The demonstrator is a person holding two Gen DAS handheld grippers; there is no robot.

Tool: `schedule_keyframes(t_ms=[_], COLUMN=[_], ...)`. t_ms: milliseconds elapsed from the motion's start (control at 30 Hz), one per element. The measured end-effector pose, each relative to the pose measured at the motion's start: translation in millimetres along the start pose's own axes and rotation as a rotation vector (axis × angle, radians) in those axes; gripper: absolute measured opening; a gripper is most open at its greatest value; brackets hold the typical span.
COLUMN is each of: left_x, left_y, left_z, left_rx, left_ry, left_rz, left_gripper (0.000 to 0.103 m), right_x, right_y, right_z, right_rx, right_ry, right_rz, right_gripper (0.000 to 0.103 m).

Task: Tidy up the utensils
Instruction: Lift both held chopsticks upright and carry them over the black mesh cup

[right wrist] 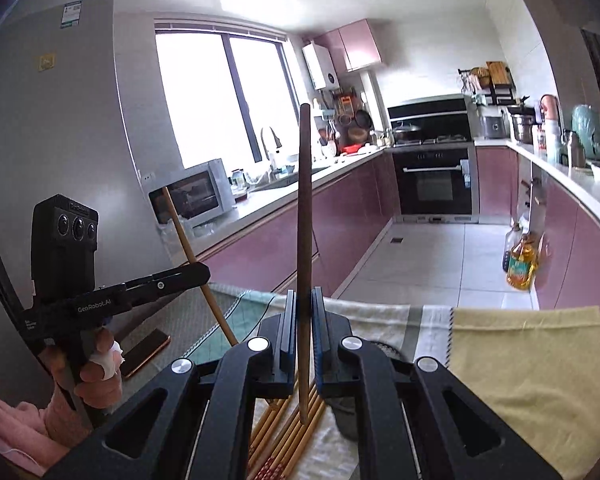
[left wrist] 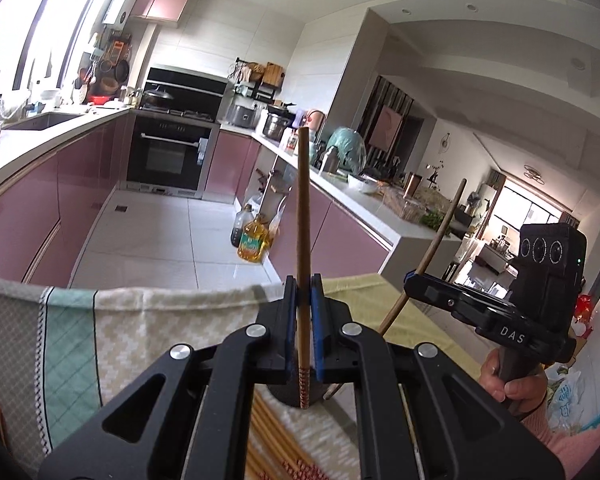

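Each gripper [left wrist: 303, 292] [right wrist: 304, 304] clamps one upright chopstick [left wrist: 302, 216] [right wrist: 304, 216] above loose chopsticks [right wrist: 288, 432]; only the left view shows, seemingly, a dark cup [left wrist: 284, 394].

Bright daylight, blown-out window [right wrist: 220, 96], fisheye-warped

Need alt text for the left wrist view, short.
The left tongs pinch one upright wooden chopstick above loose chopsticks on a patterned cloth. At right, the right tongs hold a second chopstick, tilted; a pink-cabinet kitchen lies behind.
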State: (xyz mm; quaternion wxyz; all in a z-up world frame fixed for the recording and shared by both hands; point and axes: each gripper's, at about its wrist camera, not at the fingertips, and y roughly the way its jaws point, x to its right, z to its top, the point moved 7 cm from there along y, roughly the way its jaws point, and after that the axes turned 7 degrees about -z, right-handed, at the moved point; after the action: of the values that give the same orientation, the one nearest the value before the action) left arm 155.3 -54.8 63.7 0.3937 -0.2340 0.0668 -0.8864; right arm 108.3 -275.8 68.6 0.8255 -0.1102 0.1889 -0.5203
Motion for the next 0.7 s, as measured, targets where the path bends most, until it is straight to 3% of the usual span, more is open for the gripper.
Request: schedule_keyframes(t_ms=[133, 300, 700], left_x=[10, 16, 6], left_y=[18, 47, 117], left_z=[18, 22, -37], left_rx=[0.014, -0.010, -0.238], left_ry=[0.011, 0.017, 0.055], left_rz=[-0.018, -0.020, 0.016], left_gripper=[0.008, 0.008, 0.008], right_x=[13, 28, 37], right_y=[3, 18, 83], right_z=[15, 14, -40], right_rx=[0.026, -0.003, -0.288], right_ry=[-0.004, -0.004, -0.023], right_rz=[-0.031, -0.064, -0.081], right_gripper=[0.006, 0.006, 0.006])
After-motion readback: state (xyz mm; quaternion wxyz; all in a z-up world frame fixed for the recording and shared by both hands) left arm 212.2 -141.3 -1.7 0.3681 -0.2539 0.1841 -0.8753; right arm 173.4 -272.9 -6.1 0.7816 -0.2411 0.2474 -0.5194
